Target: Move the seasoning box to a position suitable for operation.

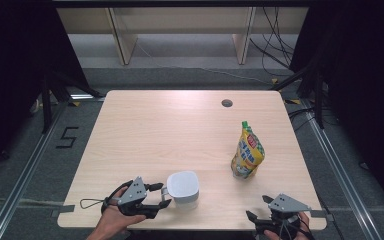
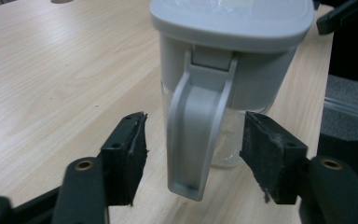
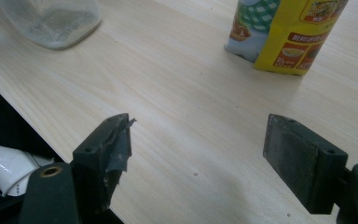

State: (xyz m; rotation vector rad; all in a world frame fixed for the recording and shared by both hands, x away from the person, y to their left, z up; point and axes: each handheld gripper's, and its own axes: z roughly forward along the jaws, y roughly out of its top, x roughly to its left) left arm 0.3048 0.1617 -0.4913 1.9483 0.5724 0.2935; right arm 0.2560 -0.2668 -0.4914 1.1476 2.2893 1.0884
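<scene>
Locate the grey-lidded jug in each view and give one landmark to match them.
High view: the jug stands near the table's front edge, left of centre.
Left gripper view: the jug sits top centre, its handle between the open jaws.
Right gripper view: its clear base is at top left.
Shared landmark: the yellow pouch.

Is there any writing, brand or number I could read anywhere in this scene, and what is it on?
"5": a dark figure marked on the grey floor left of the table.
Yellow pouch: printed labels and red panels with pale characters, seen closer in the right gripper view, too small and blurred to read.
White-lidded jug: no writing to be seen.
</scene>
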